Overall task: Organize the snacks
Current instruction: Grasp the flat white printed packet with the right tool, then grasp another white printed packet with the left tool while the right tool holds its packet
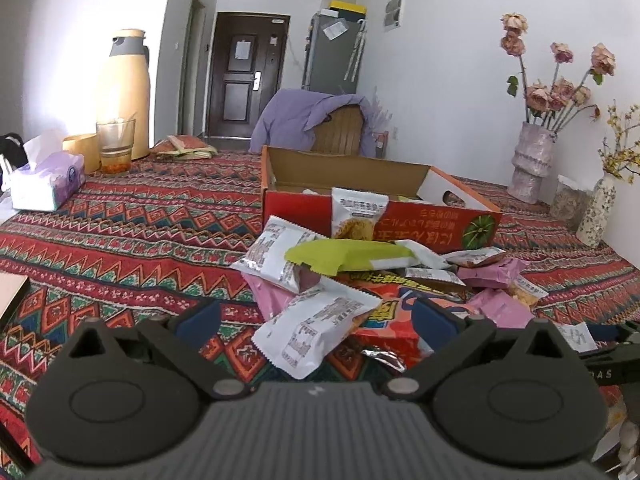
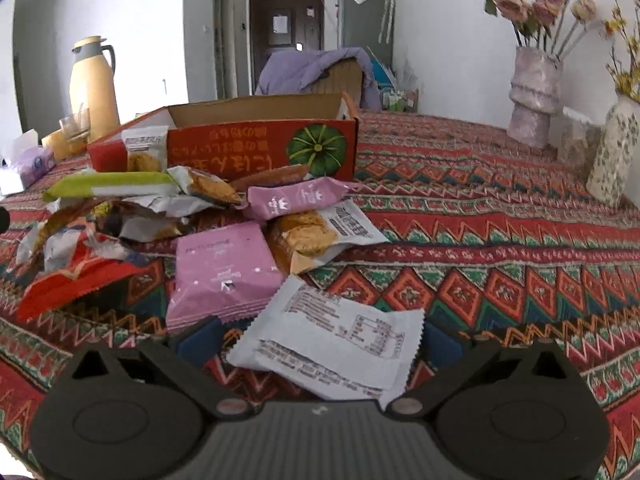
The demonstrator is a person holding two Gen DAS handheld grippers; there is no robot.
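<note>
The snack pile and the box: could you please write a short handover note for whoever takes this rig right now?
Left gripper: open, empty, over a white packet at the near edge of the pile.
Right gripper: open, empty, a white packet lying between its fingers.
The red cardboard box stands open behind the pile; one packet leans against its front wall.
Done: little that I can see; the box's contents are mostly hidden.
Left: the green bar, pink packets and the other snacks lie loose on the tablecloth.

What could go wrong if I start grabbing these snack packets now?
The left tool is open around a white packet in a loose heap; lifting it may drag neighbours along. The right tool is open around a flat white packet on the cloth, so the tips may catch fabric instead.
</note>
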